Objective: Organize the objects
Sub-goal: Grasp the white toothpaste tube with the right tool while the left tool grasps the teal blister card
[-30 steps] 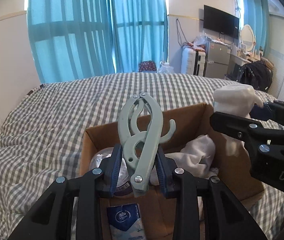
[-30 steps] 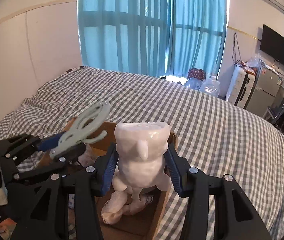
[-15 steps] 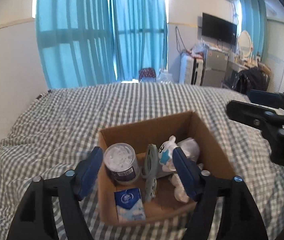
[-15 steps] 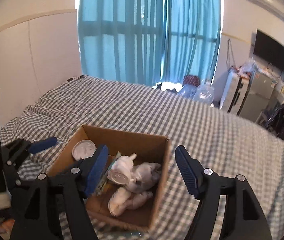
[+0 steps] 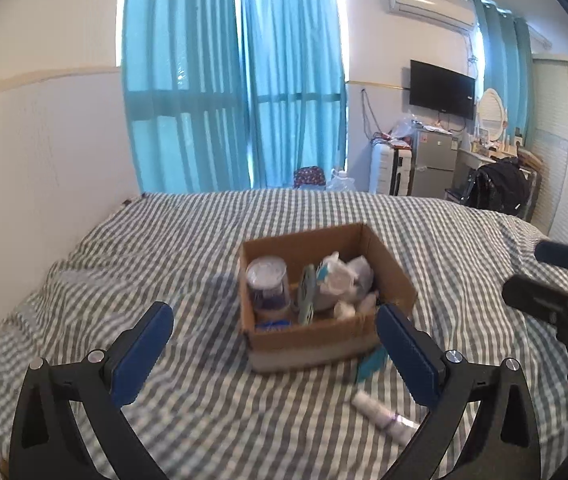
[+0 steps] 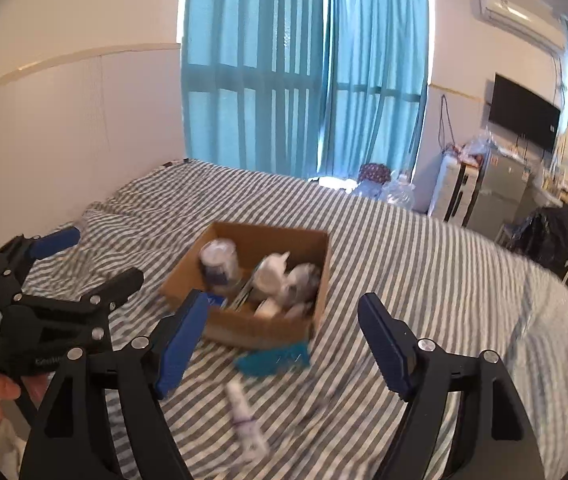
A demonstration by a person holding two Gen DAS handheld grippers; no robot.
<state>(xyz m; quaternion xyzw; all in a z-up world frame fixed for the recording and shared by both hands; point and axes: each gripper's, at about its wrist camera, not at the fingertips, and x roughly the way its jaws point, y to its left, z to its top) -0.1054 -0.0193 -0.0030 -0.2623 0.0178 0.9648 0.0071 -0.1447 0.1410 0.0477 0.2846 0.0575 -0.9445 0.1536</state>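
Observation:
A cardboard box point(image 5: 388, 260) point(image 6: 188, 264) stands on the checked bed. It holds a round tin point(image 5: 266, 282), a pale green folding hanger point(image 5: 307, 294), a white plush toy point(image 5: 338, 276) point(image 6: 272, 276) and a blue tissue pack point(image 5: 272, 323). My left gripper point(image 5: 274, 340) is open and empty, well back from the box; it also shows in the right wrist view point(image 6: 96, 264). My right gripper point(image 6: 284, 336) is open and empty, also back from the box. A white tube point(image 5: 384, 416) point(image 6: 246, 424) and a teal comb-like item point(image 5: 372, 364) point(image 6: 274, 360) lie on the bed in front of the box.
The checked bedspread point(image 5: 164, 248) stretches around the box. A white wall runs along the left side. Blue curtains point(image 5: 236, 100) hang behind the bed. A suitcase, a fridge point(image 5: 432, 164) and a black bag stand at the far right.
Both grippers let go of the hanger and the plush toy, which now lie in the box. Both opened and drew back and up from the box.

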